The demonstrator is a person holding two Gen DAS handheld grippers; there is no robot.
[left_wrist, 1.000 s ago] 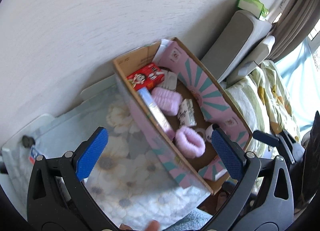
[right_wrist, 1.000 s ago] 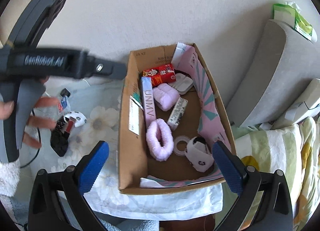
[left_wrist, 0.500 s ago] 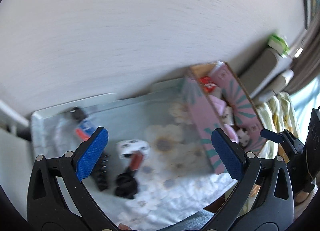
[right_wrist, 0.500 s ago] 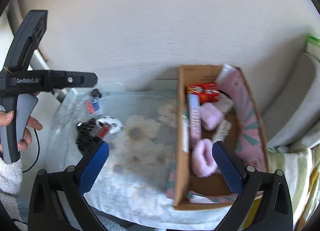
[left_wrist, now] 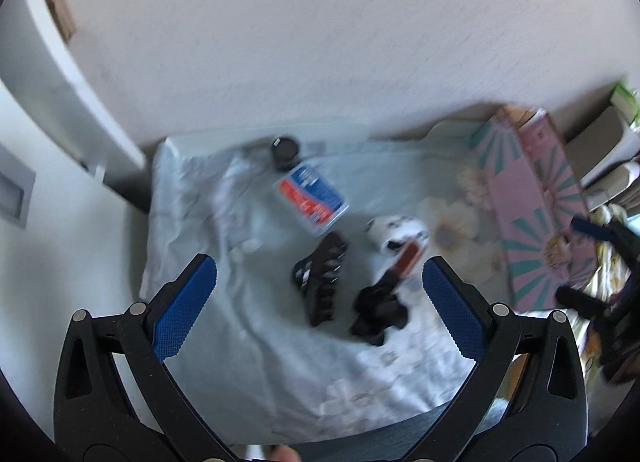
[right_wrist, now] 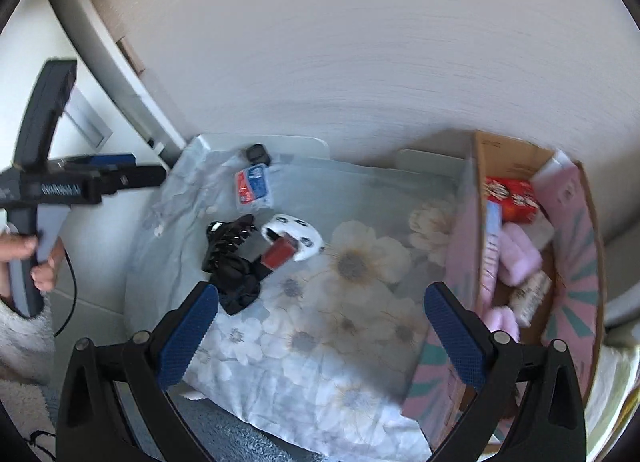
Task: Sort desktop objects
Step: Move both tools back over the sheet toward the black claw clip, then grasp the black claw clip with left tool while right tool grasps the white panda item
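My left gripper (left_wrist: 320, 306) is open and empty above loose items on the floral cloth: a black claw hair clip (left_wrist: 322, 278), a black scrunchie (left_wrist: 378, 312), a red piece (left_wrist: 406, 262), a white panda-patterned item (left_wrist: 396, 232), a blue-red packet (left_wrist: 310, 198) and a small black round object (left_wrist: 284, 150). My right gripper (right_wrist: 320, 332) is open and empty over the cloth's middle. The same clip (right_wrist: 230, 238), packet (right_wrist: 253, 187) and white item (right_wrist: 294, 236) lie ahead to its left. The cardboard box (right_wrist: 480, 158) with pink items stands to the right.
The table (right_wrist: 304, 146) with the floral cloth (right_wrist: 360, 302) stands against a white wall. The box's pink patterned side (left_wrist: 532, 214) is at the right in the left wrist view. The hand-held left gripper body (right_wrist: 52, 186) is at the left. Bedding lies beyond the box.
Both views have swung left, away from the box toward the loose items on the cloth. The left gripper now hangs over the clip and scrunchie. Both stay open.
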